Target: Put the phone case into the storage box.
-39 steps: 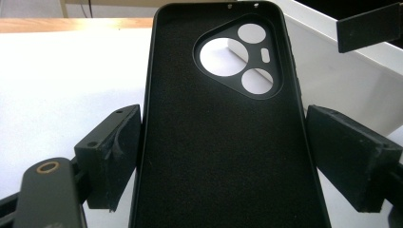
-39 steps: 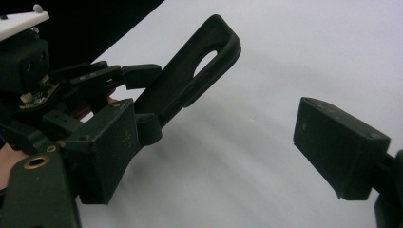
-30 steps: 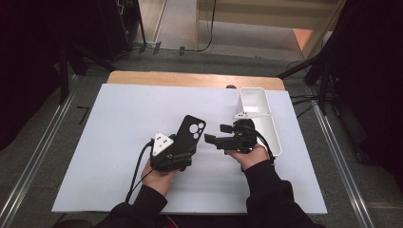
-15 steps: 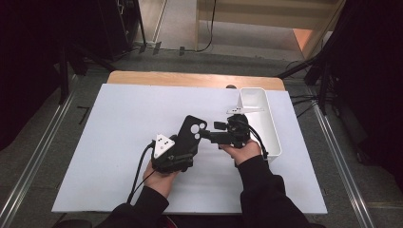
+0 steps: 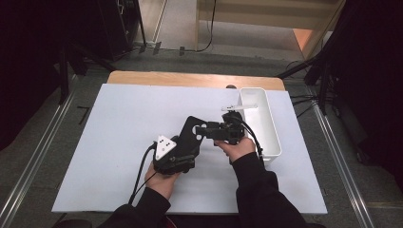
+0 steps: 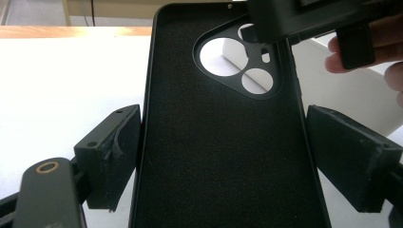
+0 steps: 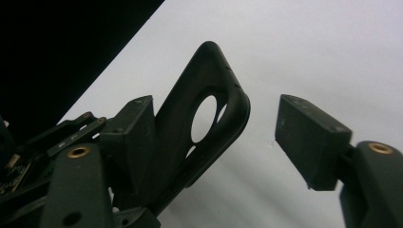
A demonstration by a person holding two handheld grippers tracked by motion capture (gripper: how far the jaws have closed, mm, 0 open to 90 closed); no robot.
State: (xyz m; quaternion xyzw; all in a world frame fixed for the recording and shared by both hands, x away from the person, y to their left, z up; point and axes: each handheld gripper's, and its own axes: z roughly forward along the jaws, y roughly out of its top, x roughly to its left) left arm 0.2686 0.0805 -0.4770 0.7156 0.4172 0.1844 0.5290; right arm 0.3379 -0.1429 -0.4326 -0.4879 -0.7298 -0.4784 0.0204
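While left fingers (image 6: 223, 161) clamp the case (image 6: 223, 142) by its sides, right fingers (image 7: 214, 142), closing, straddle its camera end ungripped; light, flexible, rubbery — pinch rims.

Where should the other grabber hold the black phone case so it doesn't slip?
Probably the top end of the phone case, by the camera holes, coming in from the side. The left gripper already clamps its long edges, and the right gripper, its jaws just closing, straddles that thin rim.

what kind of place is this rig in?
Likely a lab or recording bay, not a home. A white table stands between metal floor rails, with dark stands and cables behind it. A person works handheld grippers on a black phone case, and a white bin sits at the table's edge.
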